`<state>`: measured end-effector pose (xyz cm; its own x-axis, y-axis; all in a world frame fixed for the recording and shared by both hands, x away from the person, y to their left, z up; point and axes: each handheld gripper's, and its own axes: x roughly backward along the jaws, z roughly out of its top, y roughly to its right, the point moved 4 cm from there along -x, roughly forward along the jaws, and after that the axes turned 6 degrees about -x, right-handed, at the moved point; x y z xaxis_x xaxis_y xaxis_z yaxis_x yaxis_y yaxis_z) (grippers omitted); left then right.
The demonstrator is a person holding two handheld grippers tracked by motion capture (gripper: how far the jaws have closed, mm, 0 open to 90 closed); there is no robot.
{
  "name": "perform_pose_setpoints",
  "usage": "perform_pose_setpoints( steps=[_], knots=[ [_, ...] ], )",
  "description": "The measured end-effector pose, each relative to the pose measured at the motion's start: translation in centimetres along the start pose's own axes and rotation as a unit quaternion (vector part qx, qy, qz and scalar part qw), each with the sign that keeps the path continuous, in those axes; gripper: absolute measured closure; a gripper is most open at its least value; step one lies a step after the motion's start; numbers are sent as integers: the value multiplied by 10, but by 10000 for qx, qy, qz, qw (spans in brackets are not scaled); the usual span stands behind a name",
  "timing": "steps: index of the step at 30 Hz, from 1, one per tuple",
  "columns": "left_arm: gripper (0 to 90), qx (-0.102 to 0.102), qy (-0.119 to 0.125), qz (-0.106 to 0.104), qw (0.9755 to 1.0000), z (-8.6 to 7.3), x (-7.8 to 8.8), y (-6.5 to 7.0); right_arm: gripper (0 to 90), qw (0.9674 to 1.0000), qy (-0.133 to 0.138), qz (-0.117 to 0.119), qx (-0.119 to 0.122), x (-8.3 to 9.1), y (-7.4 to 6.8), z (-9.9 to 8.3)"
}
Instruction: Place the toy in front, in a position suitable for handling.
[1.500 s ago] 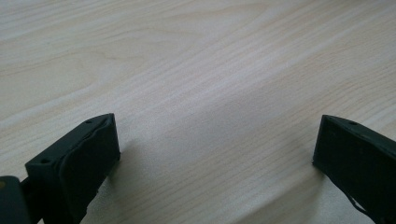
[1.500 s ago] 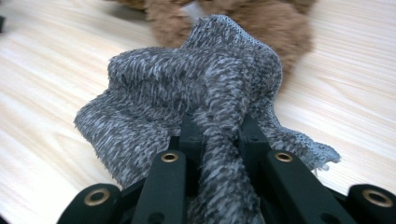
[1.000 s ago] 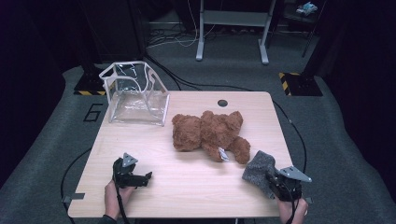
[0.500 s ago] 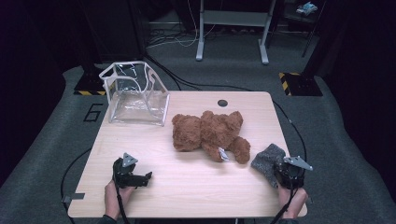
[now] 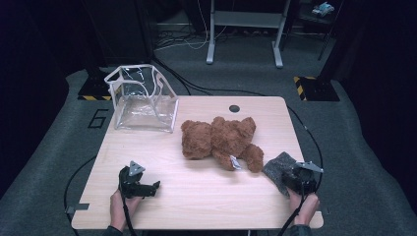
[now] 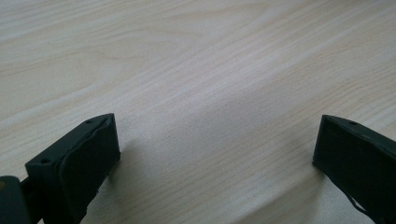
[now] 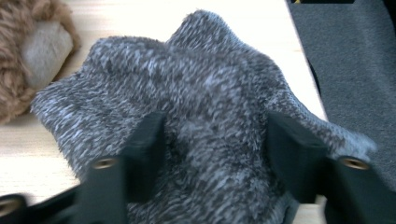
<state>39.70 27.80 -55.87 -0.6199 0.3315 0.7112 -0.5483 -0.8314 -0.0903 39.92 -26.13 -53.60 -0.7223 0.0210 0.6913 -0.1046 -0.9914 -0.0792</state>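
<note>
Only one readable mark: a large numeral "6" (image 5: 100,118) was painted on the grey floor mat (image 5: 59,147), left of the table (image 5: 196,196) beside the clear bag. A small white tag (image 5: 235,162) hung on the teddy bear (image 5: 216,140), print too small to read. No other text, brand or label legible.

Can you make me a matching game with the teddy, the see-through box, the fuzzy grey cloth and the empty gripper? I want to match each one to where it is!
Things:
1. teddy bear
2. clear box
3. grey cloth
4. left gripper

Places:
A. far left part of the table
B. between the right gripper's jaws
C. lying in the middle of the table
D. near left, jaws apart over bare wood

Pairs: 1-C, 2-A, 3-B, 4-D
</note>
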Motion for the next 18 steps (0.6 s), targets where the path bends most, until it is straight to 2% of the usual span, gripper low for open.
perform_pose_setpoints(
  steps=[2, 4, 5, 7, 8, 9, 10, 11, 12, 16, 18],
  knots=[
    [0, -18, -5, -33, 10000, 0, 0, 0, 271, 9999, 54, 120, 31, 5, 1, 3],
    [0, -24, 0, -24, 10000, 0, 0, 0, 237, 9998, 91, 189, 47, 10, 1, 6],
    [0, -19, -3, -20, 10000, 0, 0, 0, 202, 9995, 100, 302, 77, 13, 0, 9],
    [2, 46, 69, -16, 10000, 1, -1, 1, 178, 9985, 130, 525, 130, 21, -6, 15],
    [2, 18, 36, -49, 10000, 1, -1, 0, 178, 9985, 130, 525, 130, 21, -6, 15],
    [11, 14, 73, -52, 10000, 1, -1, 0, 169, 9973, 187, 684, 181, 24, -12, 19],
    [11, 42, 115, -83, 9999, 2, -1, -1, 169, 9973, 187, 684, 181, 24, -12, 19],
    [17, 184, 245, -259, 9992, 4, 0, -1, 168, 9965, 204, 785, 187, 27, -16, 22],
    [16, 289, 389, -372, 9981, 7, 0, 0, 161, 9956, 256, 868, 246, 28, -20, 26],
    [20, 195, 594, -436, 9971, 25, 0, 3, 142, 9924, 236, 1127, 425, 28, -38, 37],
    [28, 78, 683, -502, 9964, 37, 0, 6, 138, 9907, 216, 1244, 509, 26, -48, 42]
  ],
)
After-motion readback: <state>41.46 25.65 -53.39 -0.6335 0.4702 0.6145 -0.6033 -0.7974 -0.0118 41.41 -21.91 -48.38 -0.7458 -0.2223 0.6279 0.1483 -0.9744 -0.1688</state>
